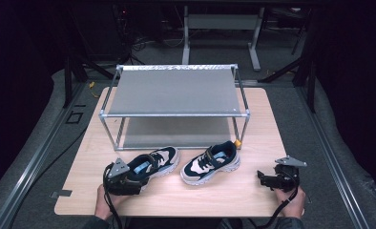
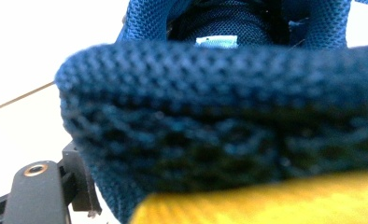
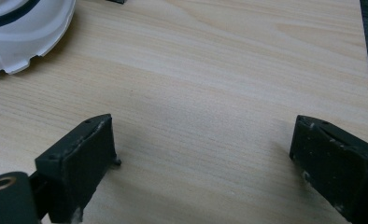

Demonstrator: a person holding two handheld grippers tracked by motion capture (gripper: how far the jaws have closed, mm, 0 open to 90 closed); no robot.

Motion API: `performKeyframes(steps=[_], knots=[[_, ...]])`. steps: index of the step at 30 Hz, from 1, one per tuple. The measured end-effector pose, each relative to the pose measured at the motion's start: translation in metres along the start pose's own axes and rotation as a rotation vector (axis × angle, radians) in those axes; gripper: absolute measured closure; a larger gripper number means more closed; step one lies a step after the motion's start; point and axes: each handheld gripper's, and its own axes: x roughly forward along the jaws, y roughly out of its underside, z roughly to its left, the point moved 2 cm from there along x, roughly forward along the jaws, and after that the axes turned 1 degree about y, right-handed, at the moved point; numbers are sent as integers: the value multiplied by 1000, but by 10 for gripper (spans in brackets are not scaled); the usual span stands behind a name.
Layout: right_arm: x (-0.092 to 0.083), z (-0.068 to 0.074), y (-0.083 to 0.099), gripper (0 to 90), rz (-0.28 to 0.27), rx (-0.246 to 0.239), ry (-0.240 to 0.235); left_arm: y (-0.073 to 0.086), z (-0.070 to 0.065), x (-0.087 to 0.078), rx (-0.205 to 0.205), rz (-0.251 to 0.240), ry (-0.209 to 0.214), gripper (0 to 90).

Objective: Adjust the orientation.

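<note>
Two navy-and-white mesh sneakers sit lower centre on the pale wooden bench (image 1: 176, 195), before a grey metal-framed shoe rack (image 1: 174, 90). Left tool (image 1: 124, 185) is at the left sneaker's (image 1: 152, 164) heel; its grip cannot be told. Right tool (image 3: 205, 154), lower right beside the right sneaker (image 1: 211, 162), gapes wide, empty.
</note>
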Motion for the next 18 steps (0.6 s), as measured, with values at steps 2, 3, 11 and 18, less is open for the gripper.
performKeyframes(steps=[2,3,11,18], knots=[[0,0,0,64,1,1,0,0,0,0,11,3,-2,193],[0,0,0,66,-1,3,1,-1,0,-1,12,4,-3,196],[0,0,0,68,-2,3,2,-1,-3,-1,30,-9,-23,204],[0,0,0,70,1,1,4,-3,-5,-5,29,-29,-33,209]])
